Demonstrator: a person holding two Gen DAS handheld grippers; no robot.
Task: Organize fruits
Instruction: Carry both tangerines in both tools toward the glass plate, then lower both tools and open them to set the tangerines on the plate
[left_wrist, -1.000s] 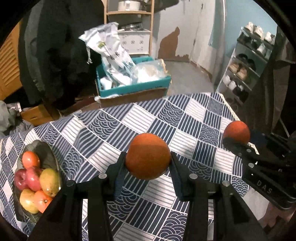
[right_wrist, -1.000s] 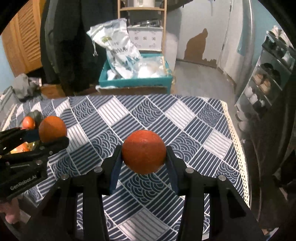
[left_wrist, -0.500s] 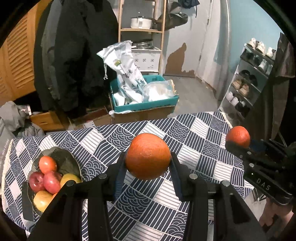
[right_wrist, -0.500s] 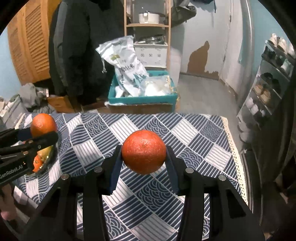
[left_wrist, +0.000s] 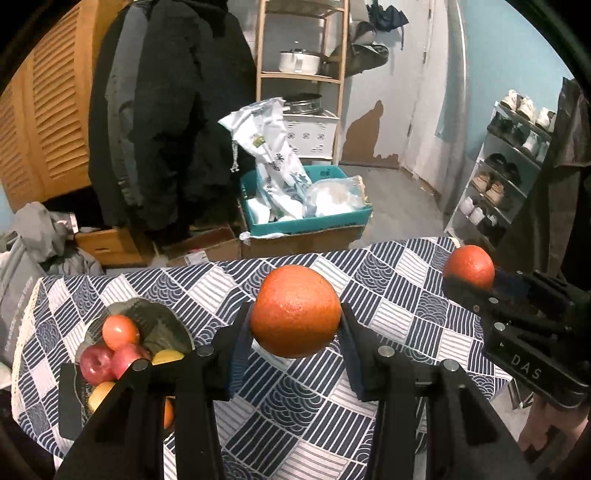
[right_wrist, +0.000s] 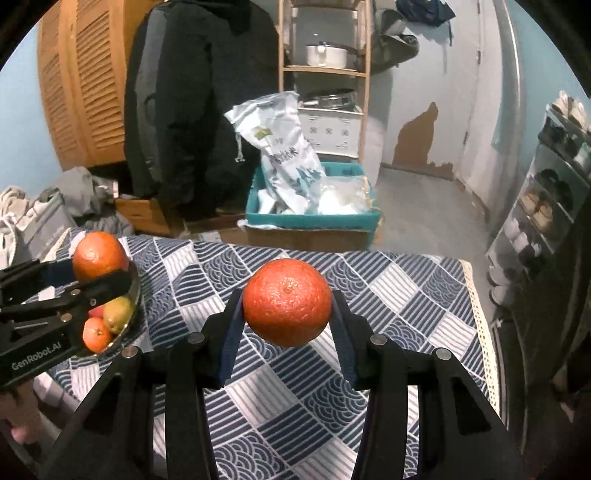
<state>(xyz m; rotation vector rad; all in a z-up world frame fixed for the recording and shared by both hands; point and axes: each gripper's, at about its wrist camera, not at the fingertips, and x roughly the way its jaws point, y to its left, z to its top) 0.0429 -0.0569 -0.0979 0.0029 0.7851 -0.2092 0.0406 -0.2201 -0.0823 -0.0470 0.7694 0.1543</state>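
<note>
Left gripper (left_wrist: 295, 332) clamping orange (left_wrist: 295, 311), right gripper (right_wrist: 286, 319) clamping second orange (right_wrist: 287, 307); both hanging above patterned tablecloth (right_wrist: 388, 295), clear of it. Suggest carrying level, lowering over bare part of glass bowl (left_wrist: 155, 321), releasing gently. Left view showing bowl's apples (left_wrist: 110, 360) fully; right view catching only bowl edge.

Oranges (left_wrist: 295, 312) deep orange; tablecloth (right_wrist: 402, 295) navy-white wave checks; crate (right_wrist: 314, 219) probably teal
</note>
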